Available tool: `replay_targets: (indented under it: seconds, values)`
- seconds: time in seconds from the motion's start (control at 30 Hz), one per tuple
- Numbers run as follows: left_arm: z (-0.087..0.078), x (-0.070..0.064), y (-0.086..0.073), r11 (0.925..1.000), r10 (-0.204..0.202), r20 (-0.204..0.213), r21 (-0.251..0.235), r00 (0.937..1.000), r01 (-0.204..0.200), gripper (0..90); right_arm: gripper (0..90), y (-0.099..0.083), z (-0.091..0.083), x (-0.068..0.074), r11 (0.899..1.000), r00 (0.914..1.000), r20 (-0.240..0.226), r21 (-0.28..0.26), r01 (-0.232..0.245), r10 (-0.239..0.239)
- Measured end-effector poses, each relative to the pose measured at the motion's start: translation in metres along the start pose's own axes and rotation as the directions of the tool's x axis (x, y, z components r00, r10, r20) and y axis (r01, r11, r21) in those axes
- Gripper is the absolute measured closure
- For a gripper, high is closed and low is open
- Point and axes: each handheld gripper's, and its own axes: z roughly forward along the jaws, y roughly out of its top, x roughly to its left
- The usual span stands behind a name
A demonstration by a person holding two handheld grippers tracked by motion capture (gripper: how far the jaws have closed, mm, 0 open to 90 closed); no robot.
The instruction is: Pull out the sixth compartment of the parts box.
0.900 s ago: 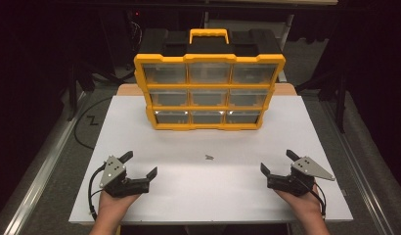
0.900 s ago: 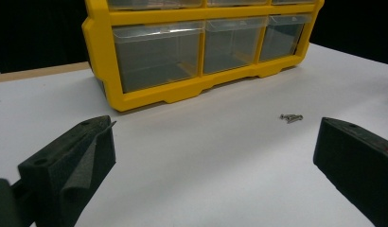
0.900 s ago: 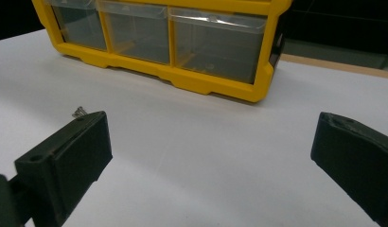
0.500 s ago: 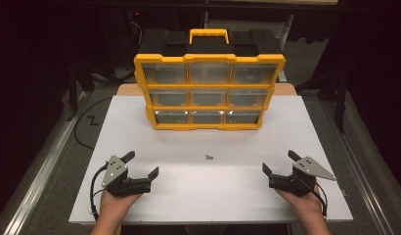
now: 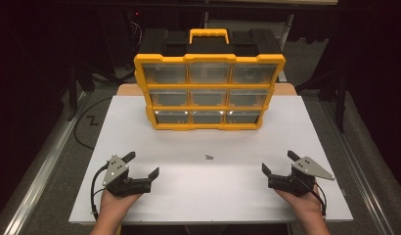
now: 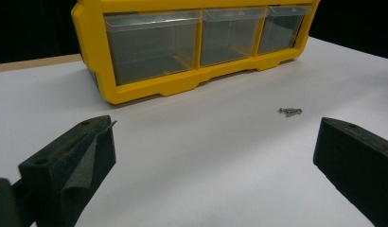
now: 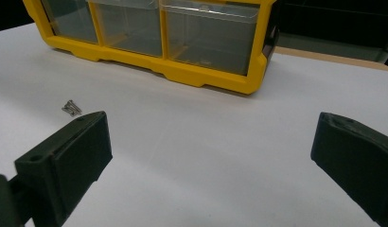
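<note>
I see both of my tools resting low at the near edge of the smooth white table [image 5: 140, 127], the left gripper [image 5: 142, 164] and right gripper [image 5: 278, 162] each with blocky matte-black jaws spread wide and empty. Between them, a little farther out, lie a few tiny metal screws [image 5: 208, 157] in a loose cluster. At the far side stands the boxy yellow plastic organizer [image 5: 210, 88] with clear rectangular drawers.

High view looks down and forward across the white rectangular table top [image 5: 140, 127]; both gripper views sit low, sharing the yellow plastic drawer cabinet [image 6: 149, 90] in the upper frame.
</note>
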Motion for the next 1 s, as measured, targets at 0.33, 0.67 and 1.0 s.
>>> replay_targets:
  seconds: [0.33,0.67,1.0]
  values:
    - [0.000,0.001,0.001,1.0000,-0.001,-0.008,0.007,1.0000,0.001,0.4,0.8,0.000,0.001,0.000,1.000,1.0000,0.008,0.002,-0.002,0.002]
    - [0.000,0.002,0.001,1.0000,0.003,-0.004,0.006,1.0000,-0.003,0.3,0.8,0.002,0.005,0.004,1.000,0.9999,0.006,-0.006,0.015,-0.015]
    - [0.001,0.003,0.000,0.9995,0.007,-0.010,0.032,0.9999,-0.007,0.3,0.8,0.021,0.018,0.011,1.000,0.9999,-0.013,-0.017,0.010,-0.011]
